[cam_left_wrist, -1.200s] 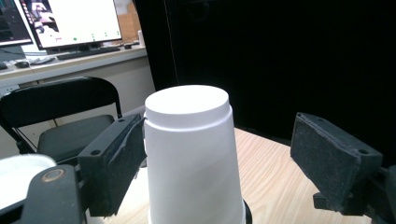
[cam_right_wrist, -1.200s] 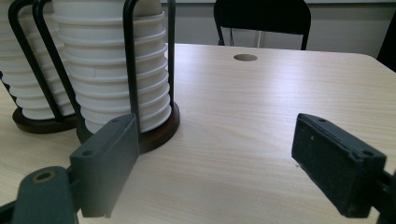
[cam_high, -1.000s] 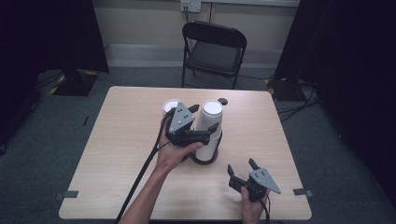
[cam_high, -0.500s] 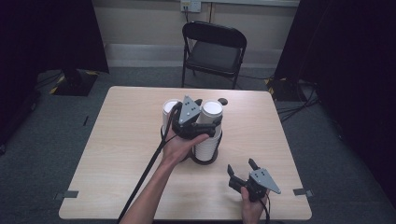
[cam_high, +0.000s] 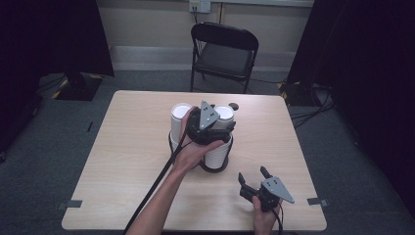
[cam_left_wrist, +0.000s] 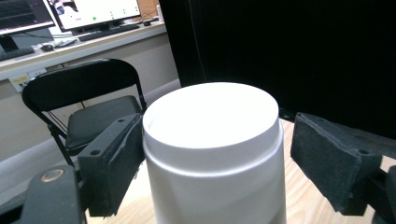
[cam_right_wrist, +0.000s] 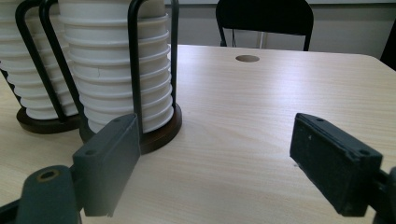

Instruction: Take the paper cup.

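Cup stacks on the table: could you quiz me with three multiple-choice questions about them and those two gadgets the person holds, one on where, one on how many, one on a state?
1. Where is the left hand-held gripper?
A. at the top of a cup stack
B. on the chair
C. on the floor

2. How many cup stacks stand in black holders?
A. one
B. two
C. four

3. How does the right hand-held gripper stand?
A. shut on a cup
B. shut on the holder
C. open, holding nothing

Answers:
1. A: the left gripper view shows its jaws on either side of the top cup, with a gap at one side.
2. B: the right gripper view shows two stacks side by side.
3. C: bare table lies between its wide-apart jaws.
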Available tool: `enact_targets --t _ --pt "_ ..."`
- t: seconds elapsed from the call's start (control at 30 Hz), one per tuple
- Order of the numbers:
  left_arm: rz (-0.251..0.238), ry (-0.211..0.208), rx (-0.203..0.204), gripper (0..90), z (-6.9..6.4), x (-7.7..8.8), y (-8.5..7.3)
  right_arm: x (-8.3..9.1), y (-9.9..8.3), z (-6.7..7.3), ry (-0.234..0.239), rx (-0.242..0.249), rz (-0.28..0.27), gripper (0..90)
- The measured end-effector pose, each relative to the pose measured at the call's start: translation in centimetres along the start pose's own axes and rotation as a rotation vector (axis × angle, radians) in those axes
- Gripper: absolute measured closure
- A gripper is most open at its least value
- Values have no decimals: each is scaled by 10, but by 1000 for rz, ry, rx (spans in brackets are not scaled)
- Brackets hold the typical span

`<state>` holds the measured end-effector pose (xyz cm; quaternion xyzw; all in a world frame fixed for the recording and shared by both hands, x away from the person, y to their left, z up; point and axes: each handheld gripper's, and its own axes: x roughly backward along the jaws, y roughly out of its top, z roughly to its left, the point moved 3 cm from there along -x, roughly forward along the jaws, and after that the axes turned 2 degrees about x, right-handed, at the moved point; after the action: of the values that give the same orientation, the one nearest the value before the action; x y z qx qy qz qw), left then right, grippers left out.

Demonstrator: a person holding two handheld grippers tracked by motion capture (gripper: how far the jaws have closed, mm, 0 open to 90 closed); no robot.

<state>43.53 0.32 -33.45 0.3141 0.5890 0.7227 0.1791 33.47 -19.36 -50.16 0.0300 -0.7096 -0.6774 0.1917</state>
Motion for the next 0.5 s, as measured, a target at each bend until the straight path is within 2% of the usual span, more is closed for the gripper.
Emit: enact_targets --t 0.23,0.3,0.4,0.5 --pt "25 9 -8 177 0 -6 -2 0 0 0 -1 0 0 155" --pt "18 -14 20 156 0 -9 -4 0 0 0 -1 2 -2 156" --pt "41 7 11 181 1 -11 -6 1 0 0 7 -4 -3 156" --pt "45 7 13 180 -1 -14 -7 1 0 0 4 -3 -5 156"
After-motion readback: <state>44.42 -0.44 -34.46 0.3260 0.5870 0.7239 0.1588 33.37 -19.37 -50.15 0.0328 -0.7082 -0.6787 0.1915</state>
